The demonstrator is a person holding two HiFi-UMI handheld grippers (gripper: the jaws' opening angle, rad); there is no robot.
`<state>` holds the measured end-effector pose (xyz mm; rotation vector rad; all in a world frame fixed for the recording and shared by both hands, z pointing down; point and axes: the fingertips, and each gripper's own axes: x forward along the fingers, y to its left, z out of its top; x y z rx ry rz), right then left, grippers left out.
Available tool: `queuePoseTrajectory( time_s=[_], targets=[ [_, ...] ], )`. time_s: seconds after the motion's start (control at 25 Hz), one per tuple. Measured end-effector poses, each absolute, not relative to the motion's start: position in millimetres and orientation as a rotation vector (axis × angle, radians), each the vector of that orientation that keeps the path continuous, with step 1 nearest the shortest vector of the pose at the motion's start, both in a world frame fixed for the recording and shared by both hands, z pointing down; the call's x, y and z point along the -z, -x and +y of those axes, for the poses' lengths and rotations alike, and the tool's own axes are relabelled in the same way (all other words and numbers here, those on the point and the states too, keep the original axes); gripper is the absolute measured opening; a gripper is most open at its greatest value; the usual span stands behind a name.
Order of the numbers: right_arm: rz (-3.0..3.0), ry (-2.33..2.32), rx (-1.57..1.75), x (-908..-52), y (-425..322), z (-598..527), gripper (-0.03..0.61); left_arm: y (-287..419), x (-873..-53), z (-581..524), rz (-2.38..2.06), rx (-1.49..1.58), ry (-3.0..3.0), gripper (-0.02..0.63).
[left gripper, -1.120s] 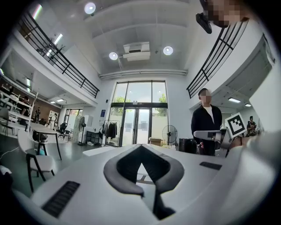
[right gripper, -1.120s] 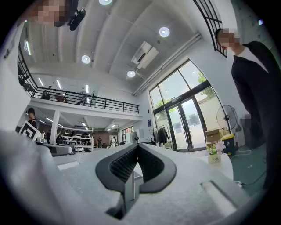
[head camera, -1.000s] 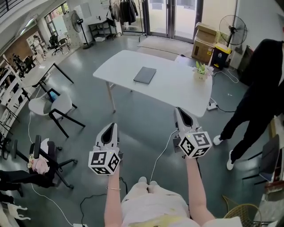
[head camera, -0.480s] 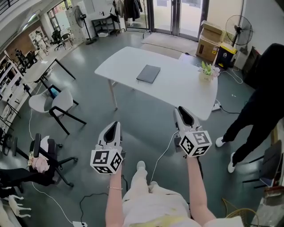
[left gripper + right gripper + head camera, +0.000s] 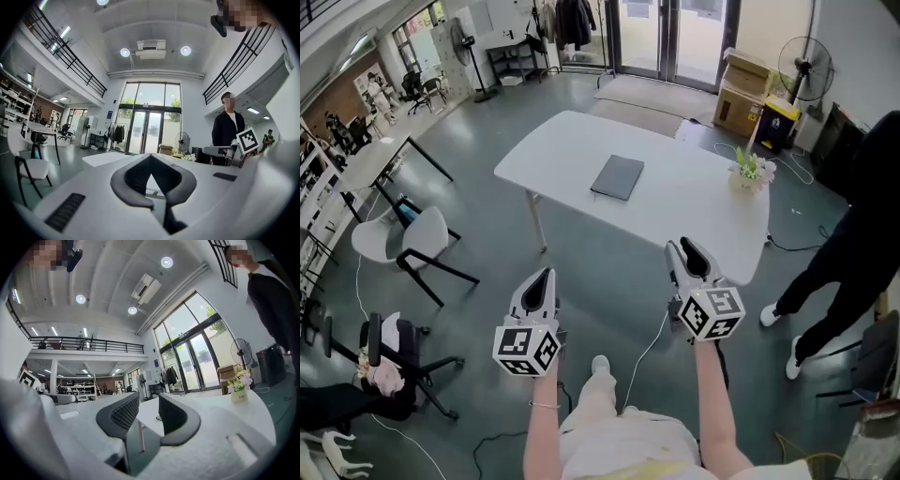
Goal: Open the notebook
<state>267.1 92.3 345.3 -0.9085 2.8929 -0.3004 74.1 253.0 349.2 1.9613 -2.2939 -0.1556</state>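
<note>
Just now the right gripper (image 5: 687,248) has gone from shut to parting. Its jaws are opening, with nothing between them, as its own view confirms. The left gripper (image 5: 542,275) has its jaw tips together and is empty. In the head view the table (image 5: 703,220) sits a little nearer than a second ago, and both grippers are carried level over the floor, short of its near edge. This looks like the approach. The right gripper is probably being readied to take the cover, and no contact has been made yet.

The notebook (image 5: 618,177) lies closed and flat near the table's middle. It is at about 1 o'clock from the left gripper and 11 o'clock from the right, well apart from both. Its long axis runs roughly from 1 o'clock to 7 o'clock in the head view, with a short edge facing the person. Which long edge is the spine cannot be told from here. A small flower pot (image 5: 750,175) stands at its 3 o'clock, clear of it.
</note>
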Motion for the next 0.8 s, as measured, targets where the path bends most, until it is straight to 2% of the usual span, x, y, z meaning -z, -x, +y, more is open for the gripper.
queuePoseTrajectory(
  time_s=[0.44, 0.8],
  targets=[
    [2.871, 1.013, 0.322, -357.6, -189.7, 17.5, 0.121, 12.5, -357.1, 163.2, -2.212, 0.147, -2.018, -0.001],
    [2.831, 1.077, 0.330, -362.9, -154.2, -18.1, 0.121, 49.2, -367.4, 115.7, -2.139, 0.157, -2.070, -0.001]
  ],
)
